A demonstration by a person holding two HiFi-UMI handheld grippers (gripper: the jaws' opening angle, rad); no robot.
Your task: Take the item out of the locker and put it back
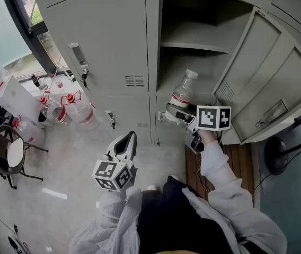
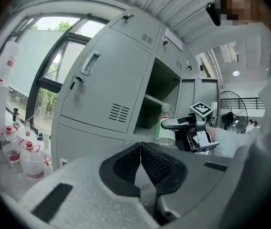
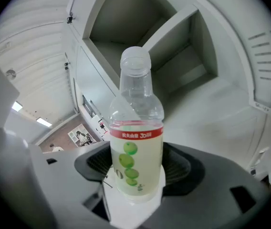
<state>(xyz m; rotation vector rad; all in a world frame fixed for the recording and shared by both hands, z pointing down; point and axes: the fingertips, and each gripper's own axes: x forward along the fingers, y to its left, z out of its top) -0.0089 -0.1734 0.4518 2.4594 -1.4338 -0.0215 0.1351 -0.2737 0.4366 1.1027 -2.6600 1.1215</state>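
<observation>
A clear plastic bottle (image 3: 135, 142) with a white cap, a red band and green apples on its label is clamped between the jaws of my right gripper (image 3: 136, 168). In the head view that bottle (image 1: 181, 95) leans at the mouth of the open locker (image 1: 193, 62), in front of its lower compartment, with the right gripper (image 1: 178, 114) below it. The left gripper view shows the bottle (image 2: 164, 126) beside the locker opening. My left gripper (image 1: 128, 139) hangs lower down in front of the closed doors, its jaws shut with nothing between them (image 2: 140, 149).
The locker door (image 1: 269, 91) stands swung open to the right. A shelf (image 1: 193, 46) divides the open compartment. Several plastic jugs with red caps (image 1: 68, 109) sit on the floor at the left, near a stool (image 1: 7, 152). A wooden panel (image 1: 240, 165) lies under the door.
</observation>
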